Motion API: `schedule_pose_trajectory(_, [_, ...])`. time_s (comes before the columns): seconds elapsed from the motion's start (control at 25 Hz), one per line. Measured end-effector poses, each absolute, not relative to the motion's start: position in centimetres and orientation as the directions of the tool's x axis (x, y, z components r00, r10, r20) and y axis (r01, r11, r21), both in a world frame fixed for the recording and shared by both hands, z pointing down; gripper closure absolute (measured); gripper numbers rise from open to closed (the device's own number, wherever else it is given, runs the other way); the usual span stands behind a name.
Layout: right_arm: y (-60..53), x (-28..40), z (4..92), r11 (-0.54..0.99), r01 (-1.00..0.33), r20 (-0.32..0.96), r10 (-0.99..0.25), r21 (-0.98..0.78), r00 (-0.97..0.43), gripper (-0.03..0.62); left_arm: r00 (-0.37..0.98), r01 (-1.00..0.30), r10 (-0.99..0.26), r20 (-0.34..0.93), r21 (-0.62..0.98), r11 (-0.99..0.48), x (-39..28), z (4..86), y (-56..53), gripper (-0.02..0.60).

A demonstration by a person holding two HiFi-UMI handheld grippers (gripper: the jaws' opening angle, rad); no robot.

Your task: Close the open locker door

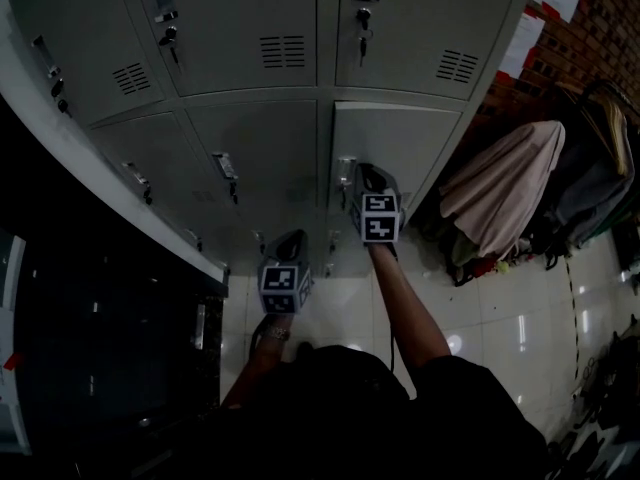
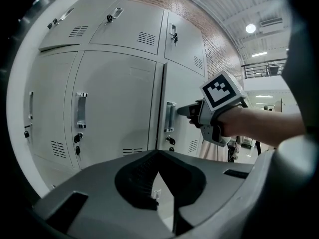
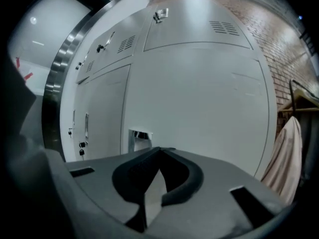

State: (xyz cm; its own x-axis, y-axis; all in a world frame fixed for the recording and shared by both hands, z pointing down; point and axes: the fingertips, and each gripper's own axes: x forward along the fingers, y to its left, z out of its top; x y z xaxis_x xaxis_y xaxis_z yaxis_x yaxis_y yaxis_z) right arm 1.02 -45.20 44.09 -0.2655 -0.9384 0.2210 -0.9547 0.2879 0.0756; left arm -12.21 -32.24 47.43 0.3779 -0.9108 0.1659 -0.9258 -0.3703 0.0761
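The grey locker door (image 1: 400, 148) on the right of the middle row lies almost flush with its neighbours, with a thin dark seam along its left edge (image 2: 159, 108). Its metal handle (image 1: 346, 171) sits at that edge. My right gripper (image 1: 362, 176) is shut with nothing between its jaws. Its tip (image 2: 182, 111) points at the handle (image 2: 170, 116), right beside it or touching it. In the right gripper view the door (image 3: 199, 93) fills the frame and the handle (image 3: 139, 138) is just left of the closed jaws (image 3: 160, 149). My left gripper (image 1: 292, 238) hangs lower and to the left, shut and empty (image 2: 158, 154).
Other closed lockers (image 1: 250, 28) surround the door, with keys hanging in some locks (image 2: 77, 138). A rack with a beige garment (image 1: 505, 183) stands right of the lockers in front of a brick wall (image 1: 590, 28). A dark cabinet (image 1: 100, 348) is at the left over a tiled floor (image 1: 500, 318).
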Motion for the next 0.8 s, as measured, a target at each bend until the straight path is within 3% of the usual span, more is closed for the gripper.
schedule_pose_trajectory(0.48, [-40.2,0.8,43.4,0.310,-0.946,0.237,-0.930,0.093,-0.282,0.586,0.474,-0.880,-0.866,0.160,0.108,-0.462,-10.3,46.4,-30.6,0.586])
schedule_pose_trajectory(0.8, [-27.7,0.5,50.3,0.366,-0.930,0.364,-0.862,-0.034,-0.352,0.586,0.496,-0.868,-0.837,0.231,0.096,-0.488,-6.6,49.6,-25.8,0.586])
